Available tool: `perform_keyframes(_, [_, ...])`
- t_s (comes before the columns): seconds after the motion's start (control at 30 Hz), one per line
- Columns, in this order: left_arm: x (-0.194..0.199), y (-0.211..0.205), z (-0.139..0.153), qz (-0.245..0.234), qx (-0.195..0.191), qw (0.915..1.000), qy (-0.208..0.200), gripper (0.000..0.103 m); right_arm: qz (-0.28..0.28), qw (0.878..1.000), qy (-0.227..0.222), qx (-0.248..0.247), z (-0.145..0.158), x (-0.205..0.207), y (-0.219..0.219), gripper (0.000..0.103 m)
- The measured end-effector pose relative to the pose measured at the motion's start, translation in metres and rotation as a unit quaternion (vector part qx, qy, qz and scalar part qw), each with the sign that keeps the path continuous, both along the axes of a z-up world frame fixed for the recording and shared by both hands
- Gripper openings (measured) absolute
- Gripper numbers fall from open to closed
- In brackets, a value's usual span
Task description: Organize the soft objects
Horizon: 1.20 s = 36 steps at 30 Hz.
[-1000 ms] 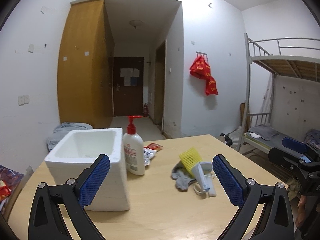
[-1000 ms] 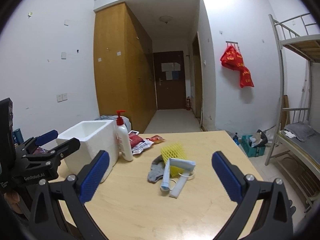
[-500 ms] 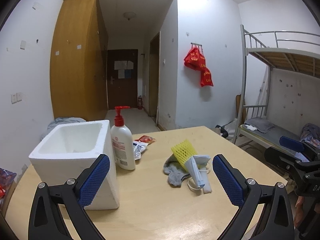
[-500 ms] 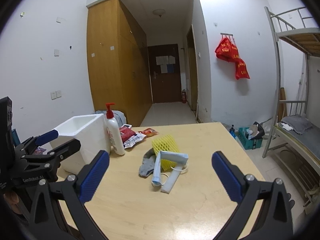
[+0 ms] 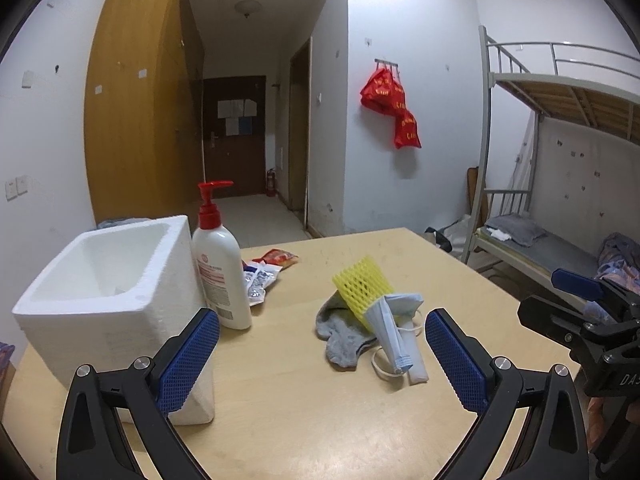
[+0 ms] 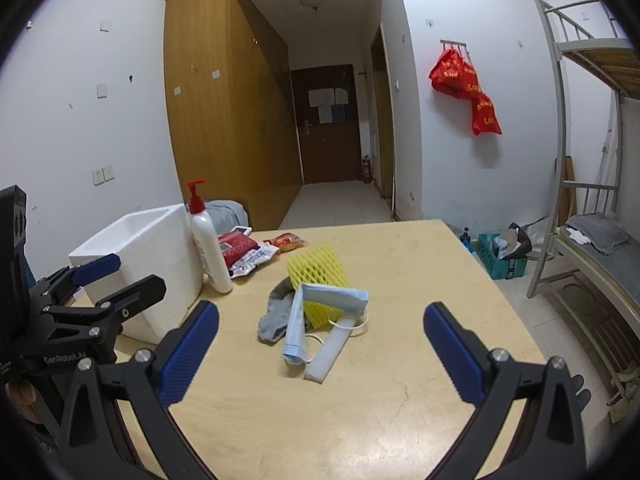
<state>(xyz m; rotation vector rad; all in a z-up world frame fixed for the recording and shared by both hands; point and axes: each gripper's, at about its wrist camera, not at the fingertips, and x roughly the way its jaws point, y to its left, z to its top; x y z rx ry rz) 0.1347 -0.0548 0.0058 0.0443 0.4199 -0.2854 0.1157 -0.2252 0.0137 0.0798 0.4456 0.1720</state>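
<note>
Grippers above the table [image 5: 280, 420], both spread wide and empty.
We hold our left gripper [image 5: 322, 354] and right gripper [image 6: 320, 354] before the sock [image 5: 340, 338]; the foam box [image 5: 100, 280] stands left of it.

"GenRobot.AI" — printed on the left tongs [image 6: 120, 284] body.

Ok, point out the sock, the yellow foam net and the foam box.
sock [image 5: 340, 340], left wrist view, grey toe end.
yellow foam net [image 6: 318, 272], right wrist view, top mesh.
foam box [image 5: 176, 280], left wrist view, right wall.
</note>
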Motion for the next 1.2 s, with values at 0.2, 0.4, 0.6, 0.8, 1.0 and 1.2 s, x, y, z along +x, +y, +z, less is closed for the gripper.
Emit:
perform_keyframes(0.2, [0.023, -0.006, -0.014, 0.000, 0.004, 0.9995, 0.030, 0.103, 0.006, 1.000, 0.017, 0.002, -0.010, 0.018, -0.006, 0.103])
perform_keyframes(0.4, [0.046, -0.010, -0.028, -0.013, 0.001, 0.9980, 0.062, 0.103, 0.011, 0.999, 0.033, 0.001, -0.016, 0.035, -0.012, 0.103])
perform_keyframes(0.6, [0.067, -0.019, -0.043, -0.027, 0.014, 0.9950, 0.096, 0.103, 0.020, 0.998, 0.055, 0.000, -0.024, 0.055, -0.016, 0.103])
perform_keyframes(0.8, [0.088, -0.024, -0.061, -0.047, 0.001, 0.9896, 0.136, 0.103, 0.033, 0.997, 0.072, -0.001, -0.031, 0.073, -0.015, 0.103])
perform_keyframes(1.0, [0.110, -0.026, -0.078, -0.050, -0.001, 0.9836, 0.173, 0.099, 0.044, 0.995, 0.089, 0.005, -0.040, 0.089, -0.017, 0.103])
perform_keyframes(1.2, [0.128, -0.031, -0.092, -0.059, 0.003, 0.9774, 0.203, 0.092, 0.058, 0.992, 0.108, 0.003, -0.049, 0.107, -0.014, 0.103])
